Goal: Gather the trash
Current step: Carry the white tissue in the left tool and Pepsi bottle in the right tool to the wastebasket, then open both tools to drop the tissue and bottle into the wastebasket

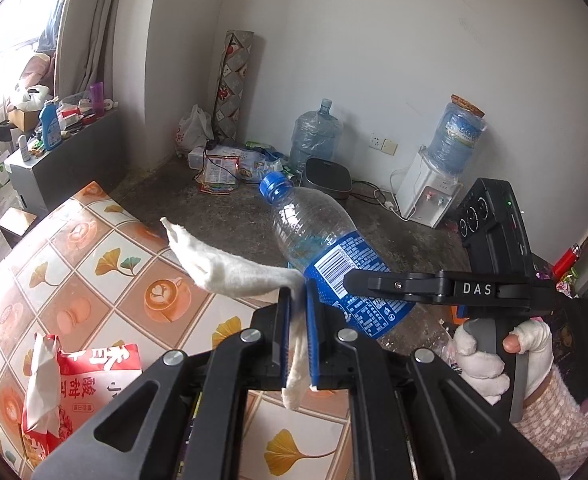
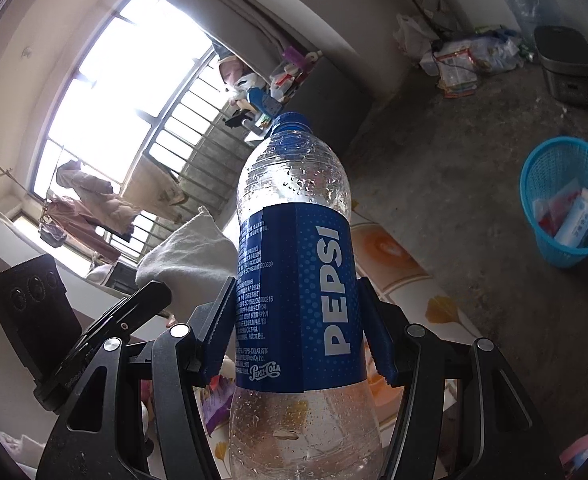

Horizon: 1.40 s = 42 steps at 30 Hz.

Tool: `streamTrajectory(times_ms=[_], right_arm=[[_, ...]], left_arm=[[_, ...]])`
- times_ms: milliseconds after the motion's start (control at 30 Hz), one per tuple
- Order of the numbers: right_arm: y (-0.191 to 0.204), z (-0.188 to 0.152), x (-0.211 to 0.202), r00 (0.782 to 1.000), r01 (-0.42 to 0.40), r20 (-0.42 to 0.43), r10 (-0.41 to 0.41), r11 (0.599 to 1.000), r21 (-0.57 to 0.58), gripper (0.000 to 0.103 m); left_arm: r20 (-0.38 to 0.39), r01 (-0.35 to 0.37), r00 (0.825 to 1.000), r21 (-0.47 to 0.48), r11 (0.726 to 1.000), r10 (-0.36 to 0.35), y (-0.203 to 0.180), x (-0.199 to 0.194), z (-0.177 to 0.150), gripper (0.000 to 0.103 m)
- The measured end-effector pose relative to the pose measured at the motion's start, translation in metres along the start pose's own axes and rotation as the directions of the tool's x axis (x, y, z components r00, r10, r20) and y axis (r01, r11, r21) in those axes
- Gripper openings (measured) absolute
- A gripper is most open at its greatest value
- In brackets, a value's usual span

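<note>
My left gripper (image 1: 298, 334) is shut on a crumpled white tissue (image 1: 229, 266) that sticks out up and to the left, above a patterned table (image 1: 93, 264). My right gripper (image 2: 300, 322) is shut on an empty clear Pepsi bottle (image 2: 298, 264) with a blue label and blue cap, clamped at the label. The same bottle (image 1: 322, 248) shows in the left wrist view, held aloft by the right gripper (image 1: 378, 286), just right of the tissue. In the right wrist view the tissue (image 2: 189, 258) hangs left of the bottle. A blue mesh waste basket (image 2: 568, 200) with some packaging in it stands on the floor at right.
A red snack bag (image 1: 81, 384) lies on the table at lower left. On the concrete floor by the far wall are litter (image 1: 229, 166), a large water jug (image 1: 314, 136), a dark box (image 1: 328, 184) and a water dispenser (image 1: 430, 188). A gloved hand (image 1: 490, 356) grips the right handle.
</note>
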State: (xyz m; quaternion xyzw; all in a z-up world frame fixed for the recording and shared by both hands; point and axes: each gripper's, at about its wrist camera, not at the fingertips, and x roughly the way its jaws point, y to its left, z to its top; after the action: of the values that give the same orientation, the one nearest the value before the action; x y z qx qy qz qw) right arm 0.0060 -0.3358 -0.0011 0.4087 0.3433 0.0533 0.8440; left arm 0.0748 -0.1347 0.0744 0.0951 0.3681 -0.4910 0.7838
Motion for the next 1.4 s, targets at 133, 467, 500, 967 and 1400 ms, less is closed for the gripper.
streamTrajectory(times_ms=[133, 467, 500, 967, 1400], right_arm=[[-0.013, 0.002, -0.006, 1.0, -0.005, 0.017, 0.004, 0.999, 0.033, 0.055], [-0.082, 0.01, -0.05, 0.981, 0.116, 0.13, -0.146, 0.97, 0.215, 0.055], [-0.093, 0.01, -0.055, 0.975, 0.138, 0.138, -0.176, 0.959, 0.246, 0.055], [-0.223, 0.046, -0.058, 0.947, 0.134, 0.158, -0.28, 0.79, 0.599, 0.059], [-0.243, 0.038, -0.035, 0.942, 0.161, 0.138, -0.306, 0.773, 0.614, 0.065]], left_arm=[[-0.021, 0.018, 1.0, 0.029, 0.999, -0.017, -0.009, 0.018, 0.011, 0.007], [-0.108, 0.094, 0.991, 0.104, 0.99, -0.082, -0.038, 0.088, 0.047, 0.007], [-0.121, 0.108, 0.988, 0.112, 0.988, -0.095, -0.042, 0.098, 0.051, 0.007], [-0.282, 0.229, 0.939, 0.096, 0.969, -0.194, -0.086, 0.277, 0.113, 0.02], [-0.145, 0.11, 0.984, 0.015, 0.994, -0.106, -0.053, 0.264, 0.115, 0.064]])
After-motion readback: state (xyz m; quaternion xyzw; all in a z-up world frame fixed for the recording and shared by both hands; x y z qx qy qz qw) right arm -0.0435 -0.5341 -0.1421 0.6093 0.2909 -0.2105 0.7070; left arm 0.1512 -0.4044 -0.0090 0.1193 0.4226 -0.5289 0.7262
